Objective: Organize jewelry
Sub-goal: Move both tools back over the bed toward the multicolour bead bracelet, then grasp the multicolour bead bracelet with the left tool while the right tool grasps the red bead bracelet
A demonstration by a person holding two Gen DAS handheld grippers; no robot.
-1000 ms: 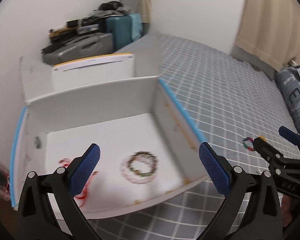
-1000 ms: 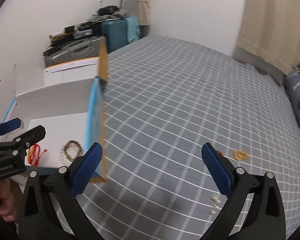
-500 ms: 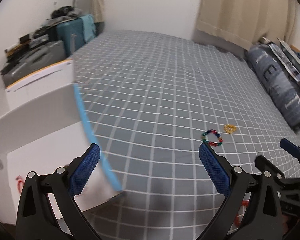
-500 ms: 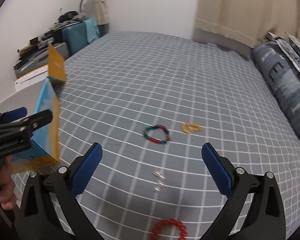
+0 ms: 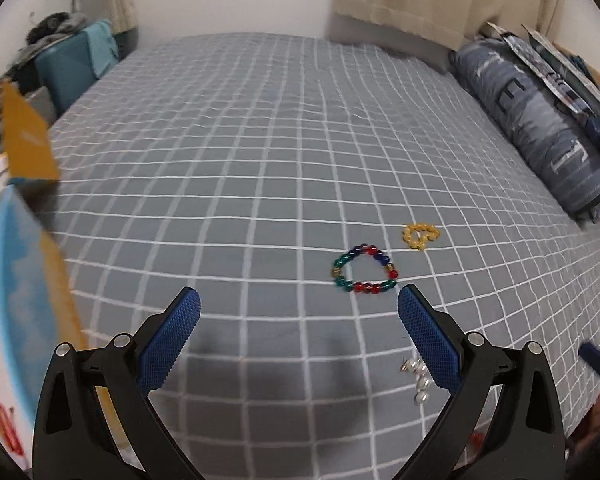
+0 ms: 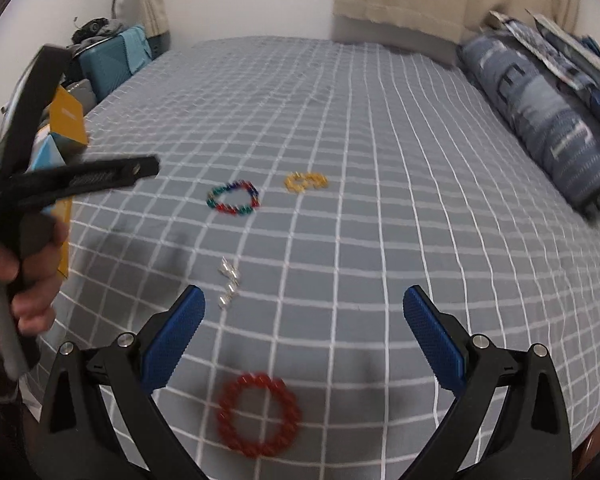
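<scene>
Where bedspread (image 6: pixel 380 160) shows: red bead bracelet (image 6: pixel 259 414), intact ring.

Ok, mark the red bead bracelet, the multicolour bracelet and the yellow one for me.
red bead bracelet (image 6: pixel 259 414), right wrist view, on the beads at its left rim.
multicolour bracelet (image 5: pixel 365 274), left wrist view, on the bottom run of beads.
yellow bracelet (image 5: pixel 420 236), left wrist view, on its bunched beads.

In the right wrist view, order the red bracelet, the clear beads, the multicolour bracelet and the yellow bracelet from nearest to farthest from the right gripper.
From the right gripper:
1. Red bracelet, lying between the fingers, low in the view.
2. Clear beads, just ahead of the left finger.
3. Multicolour bracelet, farther up the bedspread, left of centre.
4. Yellow bracelet, slightly beyond it, to its right.
</scene>
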